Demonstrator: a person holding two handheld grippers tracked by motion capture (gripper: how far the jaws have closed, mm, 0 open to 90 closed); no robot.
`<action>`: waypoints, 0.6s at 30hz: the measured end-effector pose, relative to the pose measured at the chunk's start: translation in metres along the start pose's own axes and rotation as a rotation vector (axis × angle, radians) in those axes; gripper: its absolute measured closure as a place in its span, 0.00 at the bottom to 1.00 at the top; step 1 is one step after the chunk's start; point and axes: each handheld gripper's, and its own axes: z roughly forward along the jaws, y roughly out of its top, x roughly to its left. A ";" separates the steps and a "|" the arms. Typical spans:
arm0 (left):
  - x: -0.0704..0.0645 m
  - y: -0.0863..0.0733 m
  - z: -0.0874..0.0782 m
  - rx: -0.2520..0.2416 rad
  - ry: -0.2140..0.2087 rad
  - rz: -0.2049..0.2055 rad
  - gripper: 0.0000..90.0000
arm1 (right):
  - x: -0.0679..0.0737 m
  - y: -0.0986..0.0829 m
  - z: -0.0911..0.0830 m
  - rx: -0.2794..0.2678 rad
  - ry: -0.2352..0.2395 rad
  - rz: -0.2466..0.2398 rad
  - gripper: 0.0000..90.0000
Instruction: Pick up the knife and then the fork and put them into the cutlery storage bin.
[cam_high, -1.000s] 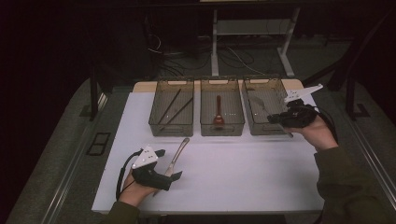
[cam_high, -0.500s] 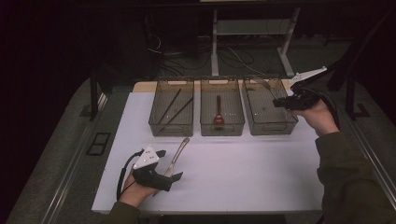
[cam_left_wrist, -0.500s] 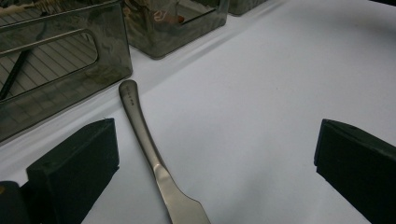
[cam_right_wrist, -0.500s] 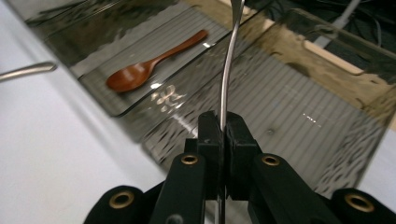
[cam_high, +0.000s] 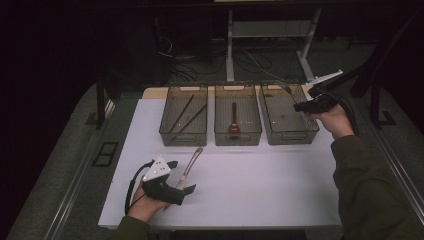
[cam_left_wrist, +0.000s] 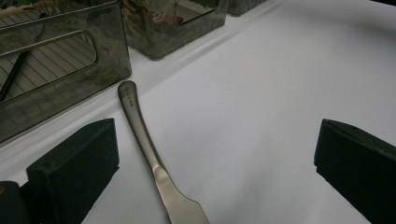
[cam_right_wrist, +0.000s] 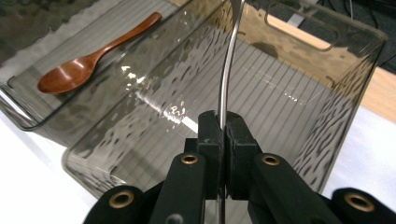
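Note:
A metal table knife (cam_high: 190, 165) (cam_left_wrist: 144, 140) lies on the white table, handle toward the bins. My left gripper (cam_high: 181, 176) (cam_left_wrist: 215, 163) rests on the table at the knife's blade end, open, with the blade between its jaws and untouched. Over the right-hand bin (cam_high: 290, 137) (cam_right_wrist: 140, 116), my right gripper (cam_high: 298, 106) (cam_right_wrist: 223, 126) is shut on a thin curved metal utensil (cam_high: 286, 90) (cam_right_wrist: 229, 60), which sticks out above the bin. The utensil's far end is too dim to identify.
Three smoky clear bins stand in a row at the back. The left bin (cam_high: 182, 139) (cam_left_wrist: 60, 70) holds black chopsticks (cam_high: 182, 115); the middle bin (cam_high: 238, 137) (cam_left_wrist: 173, 32) holds a wooden spoon (cam_high: 234, 120) (cam_right_wrist: 93, 60). White tabletop (cam_high: 260, 180) stretches in front.
My right gripper has lifted and moved back over the right bin with the metal utensil in it. The left gripper and the knife have stayed put.

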 end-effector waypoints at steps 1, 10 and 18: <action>0.000 0.000 0.000 0.003 -0.002 0.001 0.00 | -0.001 -0.002 0.002 0.005 0.001 0.003 0.95; -0.001 0.000 0.001 0.007 -0.008 0.005 0.00 | -0.005 -0.014 0.017 0.016 0.003 0.018 0.95; -0.001 0.000 0.001 0.006 -0.011 0.003 0.00 | 0.000 -0.013 0.026 0.033 -0.002 0.013 0.87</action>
